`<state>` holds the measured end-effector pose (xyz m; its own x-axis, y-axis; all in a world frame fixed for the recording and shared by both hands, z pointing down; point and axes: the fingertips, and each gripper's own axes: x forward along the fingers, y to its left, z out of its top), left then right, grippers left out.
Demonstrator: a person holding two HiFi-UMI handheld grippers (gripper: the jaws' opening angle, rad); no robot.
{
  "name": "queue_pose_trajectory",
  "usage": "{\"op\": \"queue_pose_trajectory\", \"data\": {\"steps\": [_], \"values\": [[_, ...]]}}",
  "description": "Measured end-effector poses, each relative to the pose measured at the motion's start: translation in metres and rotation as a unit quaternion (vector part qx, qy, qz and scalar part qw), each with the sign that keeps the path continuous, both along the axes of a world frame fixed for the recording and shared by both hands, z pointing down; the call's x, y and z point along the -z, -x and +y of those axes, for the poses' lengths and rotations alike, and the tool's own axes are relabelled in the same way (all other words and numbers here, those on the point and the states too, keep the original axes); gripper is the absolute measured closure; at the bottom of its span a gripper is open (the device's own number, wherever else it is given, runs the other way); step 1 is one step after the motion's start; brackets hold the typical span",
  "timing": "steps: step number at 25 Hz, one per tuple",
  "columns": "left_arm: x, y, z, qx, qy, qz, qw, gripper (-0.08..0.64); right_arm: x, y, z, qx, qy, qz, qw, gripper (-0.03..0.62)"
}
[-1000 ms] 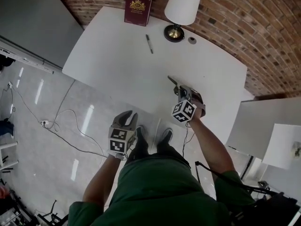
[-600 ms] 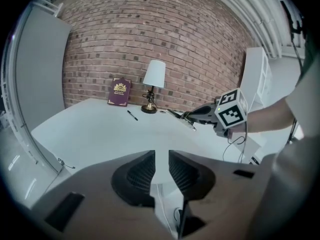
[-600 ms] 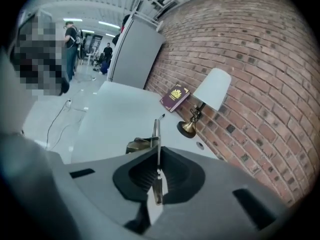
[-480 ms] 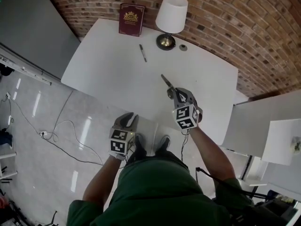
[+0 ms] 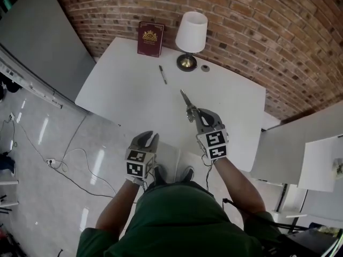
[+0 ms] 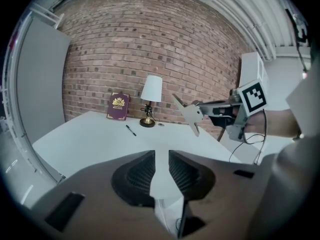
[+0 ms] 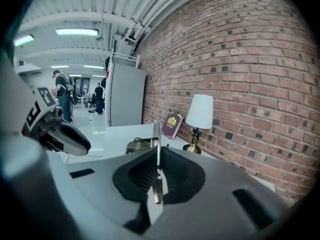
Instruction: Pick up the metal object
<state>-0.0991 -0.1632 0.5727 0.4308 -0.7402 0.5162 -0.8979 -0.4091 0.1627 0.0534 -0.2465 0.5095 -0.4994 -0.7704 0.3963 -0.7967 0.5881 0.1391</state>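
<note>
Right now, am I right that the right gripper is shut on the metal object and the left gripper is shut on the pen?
Not quite: the left gripper is open and empty, as the left gripper view shows; the pen lies on the table by the lamp. The right gripper is indeed shut on the metal object.

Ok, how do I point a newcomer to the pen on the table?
Start at the white table against the brick wall, where a maroon book and a white-shaded lamp stand at the far edge. Slightly nearer, between them, lies the slim dark pen, the only thin stick-like thing lying on it.
</note>
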Motion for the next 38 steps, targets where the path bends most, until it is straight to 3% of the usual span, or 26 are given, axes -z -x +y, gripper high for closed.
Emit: {"op": "queue_pose_trajectory", "data": {"steps": [8, 17, 24, 29, 38], "values": [[0.057, -0.015, -0.007, -0.028, -0.071, -0.001, 0.9971, 0.483, 0.062, 0.015, 0.014, 0.01, -0.037, -0.07, 0.997, 0.588], [0.139, -0.032, -0.015, -0.034, -0.136, 0.074, 0.9873, 0.483, 0.117, 0.021, 0.028, 0.016, -0.067, -0.134, 0.989, 0.588], [0.183, -0.031, -0.013, -0.036, -0.181, 0.098, 0.9779, 0.483, 0.158, 0.018, 0.043, 0.024, -0.085, -0.184, 0.979, 0.588], [0.196, -0.03, -0.009, -0.037, -0.194, 0.112, 0.9738, 0.483, 0.181, 0.013, 0.051, 0.026, -0.09, -0.226, 0.969, 0.588], [0.186, -0.022, -0.011, -0.023, -0.181, 0.13, 0.9747, 0.483, 0.195, 0.009, 0.055, 0.023, -0.082, -0.261, 0.962, 0.588]]}}
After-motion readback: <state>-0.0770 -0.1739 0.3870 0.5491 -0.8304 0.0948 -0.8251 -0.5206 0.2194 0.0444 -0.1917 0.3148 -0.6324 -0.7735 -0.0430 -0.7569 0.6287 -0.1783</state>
